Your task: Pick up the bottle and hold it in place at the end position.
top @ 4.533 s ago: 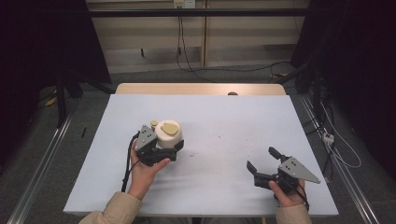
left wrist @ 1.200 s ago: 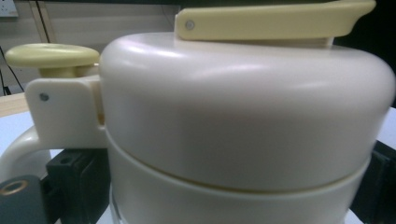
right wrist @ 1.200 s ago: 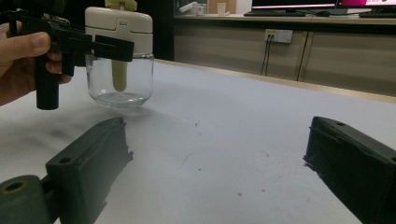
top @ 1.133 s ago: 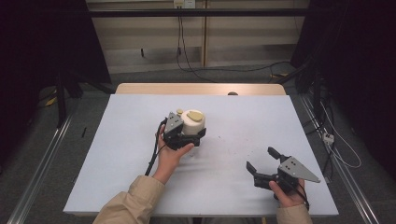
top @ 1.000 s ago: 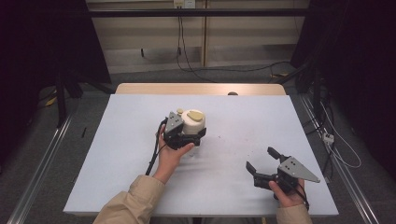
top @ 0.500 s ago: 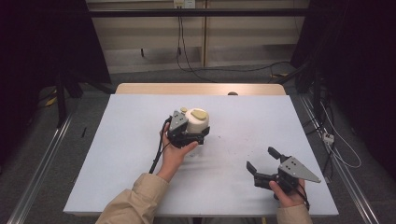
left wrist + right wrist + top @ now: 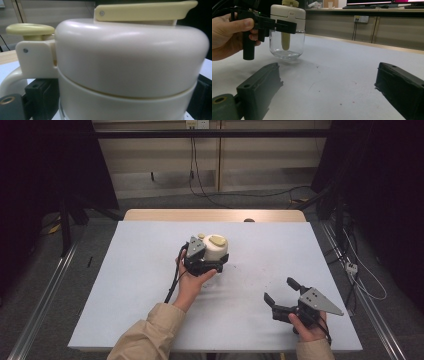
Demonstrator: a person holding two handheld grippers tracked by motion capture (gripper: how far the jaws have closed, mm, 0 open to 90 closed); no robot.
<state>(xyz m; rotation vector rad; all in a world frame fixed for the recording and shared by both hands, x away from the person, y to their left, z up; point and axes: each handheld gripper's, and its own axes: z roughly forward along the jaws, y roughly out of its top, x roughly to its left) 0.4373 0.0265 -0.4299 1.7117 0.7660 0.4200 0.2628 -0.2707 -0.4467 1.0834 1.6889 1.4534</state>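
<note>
A glass jar (image 7: 216, 247) with a cream lid and a pale yellow lever top stands near the middle of the white table (image 7: 130, 285). My left gripper (image 7: 210, 262) is shut on the jar, its black jaws clamped just under the lid. In the left gripper view the jar's lid (image 7: 130, 67) is very close. In the right gripper view the jar (image 7: 287, 42) and the left gripper (image 7: 284, 26) are at the upper left; whether the jar touches the table I cannot tell. My right gripper (image 7: 278, 289) rests open at the front right, with bare table between its jaws (image 7: 329, 82).
A wooden strip (image 7: 210, 215) runs along the table's far edge, with a small dark round thing (image 7: 248, 220) on it. Metal rails (image 7: 45, 295) flank the table. Cables (image 7: 360, 280) lie on the floor to the right.
My left gripper has carried the jar to the right and away from the person, from left of centre to the table's middle. The right gripper has not moved.
</note>
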